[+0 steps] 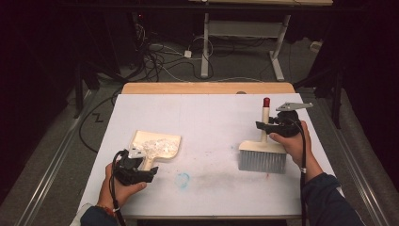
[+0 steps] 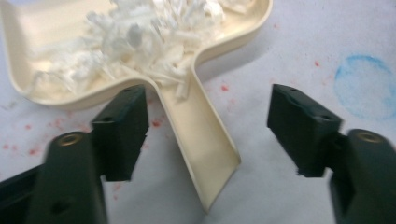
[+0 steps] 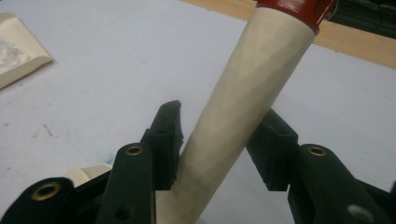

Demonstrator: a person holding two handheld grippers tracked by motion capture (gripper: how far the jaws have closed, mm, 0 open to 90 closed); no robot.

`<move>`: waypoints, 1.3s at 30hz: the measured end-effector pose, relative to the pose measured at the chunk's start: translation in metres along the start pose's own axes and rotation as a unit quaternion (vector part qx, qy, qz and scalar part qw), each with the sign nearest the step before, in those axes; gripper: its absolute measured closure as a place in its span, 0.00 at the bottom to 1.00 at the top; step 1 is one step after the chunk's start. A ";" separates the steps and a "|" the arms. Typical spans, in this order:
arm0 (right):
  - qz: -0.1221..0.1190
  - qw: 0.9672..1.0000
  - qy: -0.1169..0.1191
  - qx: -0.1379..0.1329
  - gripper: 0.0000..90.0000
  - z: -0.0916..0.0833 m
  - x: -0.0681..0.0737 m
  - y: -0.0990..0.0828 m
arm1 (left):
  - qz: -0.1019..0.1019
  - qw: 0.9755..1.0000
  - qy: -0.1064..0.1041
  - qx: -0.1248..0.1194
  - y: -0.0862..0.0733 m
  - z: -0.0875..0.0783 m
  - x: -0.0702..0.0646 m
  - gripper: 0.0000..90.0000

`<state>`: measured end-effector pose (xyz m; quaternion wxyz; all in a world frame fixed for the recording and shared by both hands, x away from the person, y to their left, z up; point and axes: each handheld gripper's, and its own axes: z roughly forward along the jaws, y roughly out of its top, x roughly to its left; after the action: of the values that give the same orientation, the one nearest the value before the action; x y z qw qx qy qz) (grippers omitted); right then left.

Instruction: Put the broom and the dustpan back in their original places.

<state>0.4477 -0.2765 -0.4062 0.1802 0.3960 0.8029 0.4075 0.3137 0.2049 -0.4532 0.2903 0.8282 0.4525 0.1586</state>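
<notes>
A cream dustpan [image 1: 157,143] holding white shreds [image 2: 140,42] lies on the white table cover at the left. Its handle [image 2: 201,135] points toward my left gripper [image 1: 147,165], which stands open, a jaw on either side of the handle with clear gaps [image 2: 210,135]. At the right a brush [image 1: 262,157] with grey bristles rests on the cover, its cream handle [image 3: 243,84] with a red cap [image 1: 267,101] pointing away. My right gripper [image 1: 265,126] has that handle between its jaws [image 3: 219,140], which stand slightly apart around it; one pad is close against it.
A blue smudged ring [image 1: 182,179] and faint red specks mark the cover [image 1: 211,113] between the two tools. The wooden table edge [image 1: 207,88] shows at the back. Beyond it are floor cables [image 1: 160,61] and a desk's metal legs [image 1: 205,47].
</notes>
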 end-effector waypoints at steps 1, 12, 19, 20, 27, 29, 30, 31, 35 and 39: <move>0.004 1.000 -0.004 0.003 0.64 0.003 0.000 0.000 | 0.008 1.000 -0.002 -0.011 -0.001 -0.001 -0.001 0.30; 0.001 0.996 -0.084 -0.014 0.57 0.023 -0.004 0.003 | 0.064 0.995 0.013 -0.073 -0.001 -0.005 -0.016 0.22; -0.012 0.996 -0.082 -0.045 0.52 0.016 0.005 0.007 | 0.079 0.990 0.029 -0.110 -0.002 -0.008 -0.023 0.22; -0.012 0.996 -0.078 -0.049 0.53 0.015 0.006 0.007 | 0.080 0.990 0.031 -0.110 -0.002 -0.007 -0.024 0.22; -0.024 0.994 -0.068 -0.077 0.48 0.002 0.013 0.009 | 0.081 0.991 0.015 -0.106 -0.005 0.001 -0.026 0.22; -0.031 0.994 -0.066 -0.084 0.46 -0.001 0.016 0.010 | 0.082 0.991 0.011 -0.105 -0.005 0.002 -0.028 0.22; -0.031 0.993 -0.066 -0.088 0.45 -0.002 0.018 0.010 | 0.084 0.991 0.013 -0.106 -0.005 0.002 -0.028 0.22; -0.030 0.993 -0.067 -0.092 0.44 -0.004 0.019 0.010 | 0.085 0.990 0.013 -0.109 -0.005 0.003 -0.029 0.22; -0.035 0.991 -0.072 -0.104 0.41 -0.007 0.023 0.011 | 0.096 0.988 0.019 -0.115 -0.005 0.003 -0.031 0.22; -0.033 0.990 -0.073 -0.118 0.37 -0.010 0.028 0.012 | 0.103 0.988 0.018 -0.115 -0.005 0.003 -0.032 0.22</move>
<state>0.4303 -0.2557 -0.3903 0.2966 0.3741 0.7467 0.4631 0.2948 0.1793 -0.4586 0.3573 0.8284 0.3489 0.2537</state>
